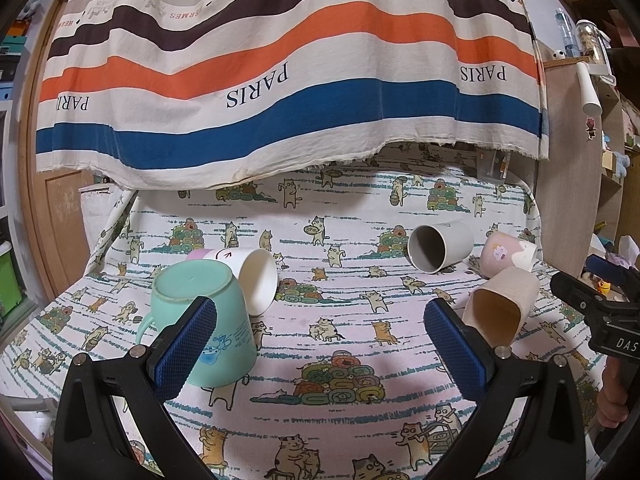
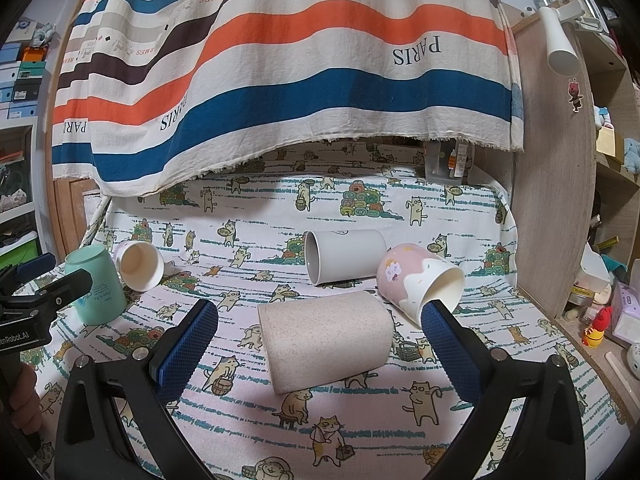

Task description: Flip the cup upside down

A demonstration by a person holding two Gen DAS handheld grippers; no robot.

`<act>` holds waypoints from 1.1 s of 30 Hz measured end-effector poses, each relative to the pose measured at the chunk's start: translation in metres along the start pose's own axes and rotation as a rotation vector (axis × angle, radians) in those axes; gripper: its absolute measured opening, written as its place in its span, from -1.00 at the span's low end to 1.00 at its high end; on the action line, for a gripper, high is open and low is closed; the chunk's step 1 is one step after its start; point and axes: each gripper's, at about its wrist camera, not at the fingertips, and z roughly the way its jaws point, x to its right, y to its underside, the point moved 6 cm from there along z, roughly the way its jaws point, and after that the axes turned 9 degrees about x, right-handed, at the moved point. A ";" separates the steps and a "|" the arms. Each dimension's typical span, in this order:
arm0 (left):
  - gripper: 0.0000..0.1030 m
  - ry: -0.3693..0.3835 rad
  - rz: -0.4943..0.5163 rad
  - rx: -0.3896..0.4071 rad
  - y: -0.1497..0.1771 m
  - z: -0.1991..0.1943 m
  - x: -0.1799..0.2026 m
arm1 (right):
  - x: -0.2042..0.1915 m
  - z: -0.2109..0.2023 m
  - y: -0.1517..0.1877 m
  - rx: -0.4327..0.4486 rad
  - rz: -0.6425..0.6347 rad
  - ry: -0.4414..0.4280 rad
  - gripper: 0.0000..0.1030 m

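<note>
1. Fingers [image 1: 188,344] of the left gripper [image 1: 320,344] spread wide apart, gripping nothing; blue pad of the left one overlapping the mint mug in the left wrist view, contact impossible to tell.
2. Fingers [image 2: 188,348] of the right gripper [image 2: 320,348] likewise spread wide, nothing clamped, straddling the speckled beige cup without touching it.
3. Far left on the tabletop [image 2: 360,420], covered by a cat-print cloth: mint mug [image 1: 204,320], standing upside down, base up, handle to its left.
4. Just behind and touching the mug: white paper cup [image 1: 252,276] with a lilac base, lying on its side, mouth facing the camera.
5. Centre, farther back: grey cup [image 2: 344,256], lying on its side, mouth pointing left in the right wrist view.
6. Centre, nearer: speckled beige cup [image 2: 326,346], lying on its side between the right fingers, base toward the right in that view.
7. Right: pink and white cup [image 2: 416,280], tipped on its side, mouth toward the lower right, close beside the grey cup and just behind the right blue pad.
8. Above everything: striped cloth [image 2: 300,72] printed "PARIS", hanging across the back.
9. Far right: wooden shelf [image 2: 548,184] with small clutter.
</note>
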 end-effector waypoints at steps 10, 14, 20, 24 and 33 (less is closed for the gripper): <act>1.00 0.000 0.001 0.000 0.000 0.000 0.000 | 0.000 0.000 0.000 0.000 0.000 0.000 0.99; 1.00 0.000 0.000 -0.001 0.000 0.000 0.000 | 0.000 0.000 0.000 0.000 0.000 -0.001 0.99; 1.00 0.000 0.001 -0.001 0.000 0.000 0.000 | 0.000 0.000 0.000 0.000 0.000 0.000 0.99; 1.00 0.004 -0.002 -0.004 0.000 0.000 0.001 | 0.002 0.001 0.000 -0.005 -0.002 -0.011 0.99; 0.82 0.079 -0.029 -0.023 0.001 -0.001 0.003 | 0.025 -0.012 -0.004 0.013 -0.033 0.081 0.99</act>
